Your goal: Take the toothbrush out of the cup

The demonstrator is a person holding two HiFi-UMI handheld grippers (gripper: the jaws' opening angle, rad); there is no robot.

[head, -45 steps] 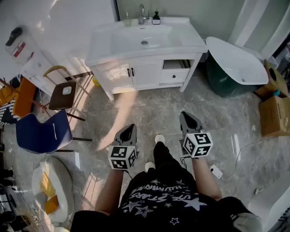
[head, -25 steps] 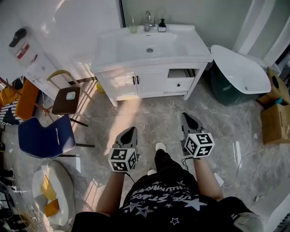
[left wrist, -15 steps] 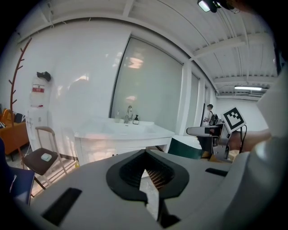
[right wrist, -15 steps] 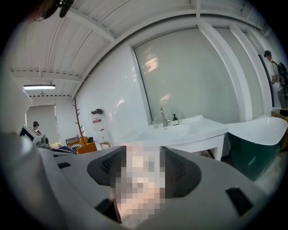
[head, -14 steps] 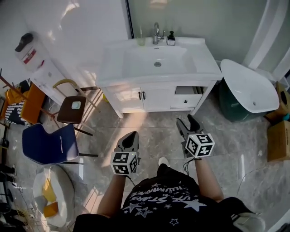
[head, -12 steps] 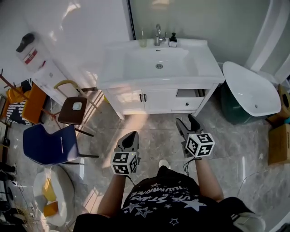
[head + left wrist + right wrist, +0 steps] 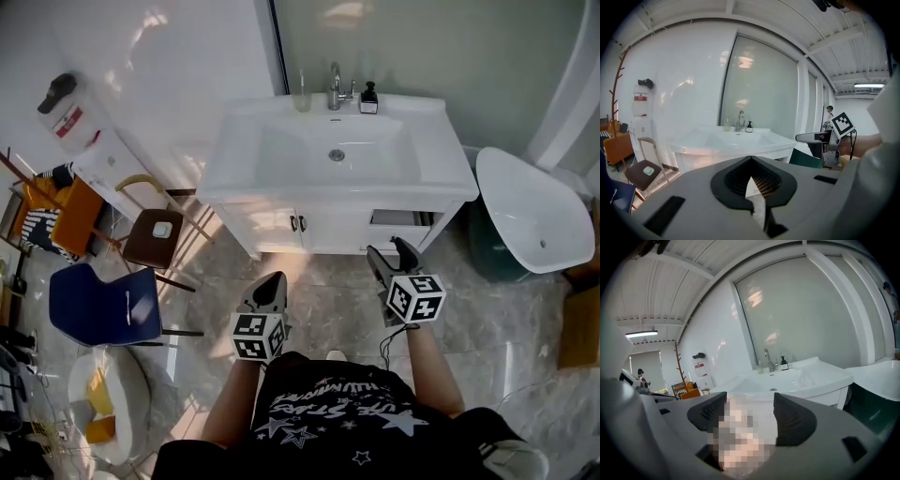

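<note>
A clear cup [image 7: 302, 101] with a thin toothbrush upright in it stands at the back of the white sink vanity [image 7: 281, 178], left of the faucet [image 7: 335, 89] and a dark soap bottle [image 7: 369, 97]. The cup [image 7: 727, 124] is small and far off in the left gripper view, and likewise the cup [image 7: 761, 367] in the right gripper view. Both grippers hang over the floor in front of the vanity, well short of it. My left gripper [image 7: 274, 279] is shut and empty. My right gripper [image 7: 390, 249] has just been opening its jaws, with nothing between them.
A brown chair [image 7: 157, 228] and a blue chair [image 7: 98, 305] stand to the left. A white tub [image 7: 534, 211] sits to the right of the vanity, whose right drawer [image 7: 398, 217] is slightly pulled out. A cardboard box [image 7: 581, 328] is at the right edge.
The vanity has drawn nearer as the person walked towards it, both grippers carried forward. The right gripper's jaws have gone from shut to open.
</note>
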